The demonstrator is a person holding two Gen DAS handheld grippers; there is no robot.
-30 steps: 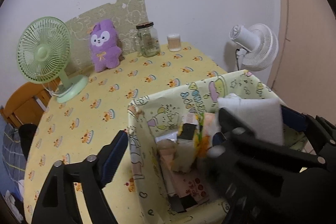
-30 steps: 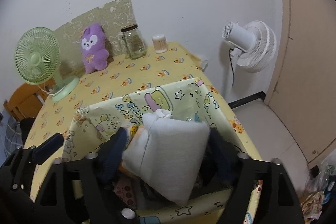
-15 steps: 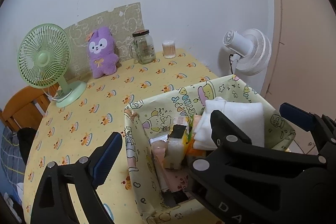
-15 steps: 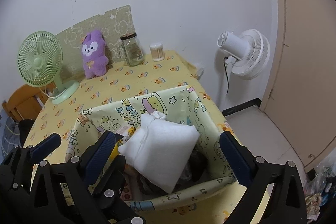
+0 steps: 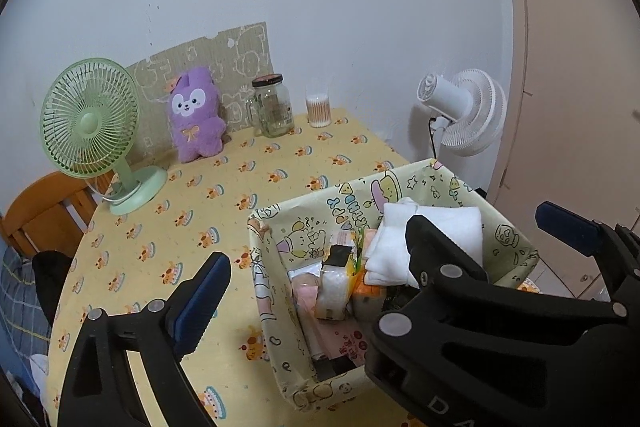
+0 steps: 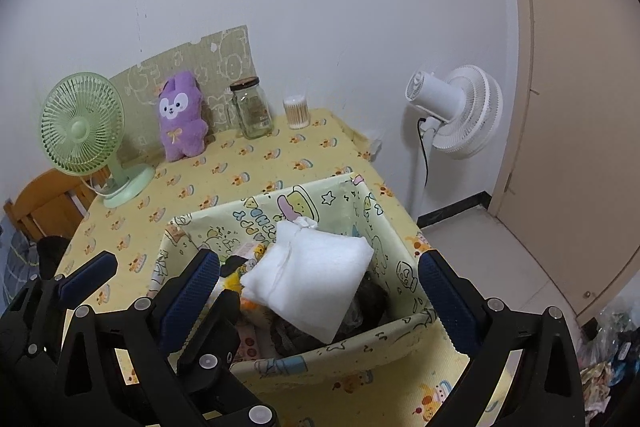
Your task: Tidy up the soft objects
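Jaws on both grippers spread wide, nothing between the pads. Left's have just been opening; right's opened first, now steady. Right gripper (image 6: pixel 320 291) hangs over the white pad (image 6: pixel 308 277), which lies tilted on top of the load in the printed fabric bin (image 6: pixel 404 259). Left gripper (image 5: pixel 316 259) straddles the bin's 9 o'clock wall. Release looks done; lift straight up so fingers clear the floppy rim. Purple plush (image 6: pixel 180 117) sits at 11 o'clock by the wall, likely next. Table edge runs close at 3 o'clock of the bin; open tabletop toward 10.
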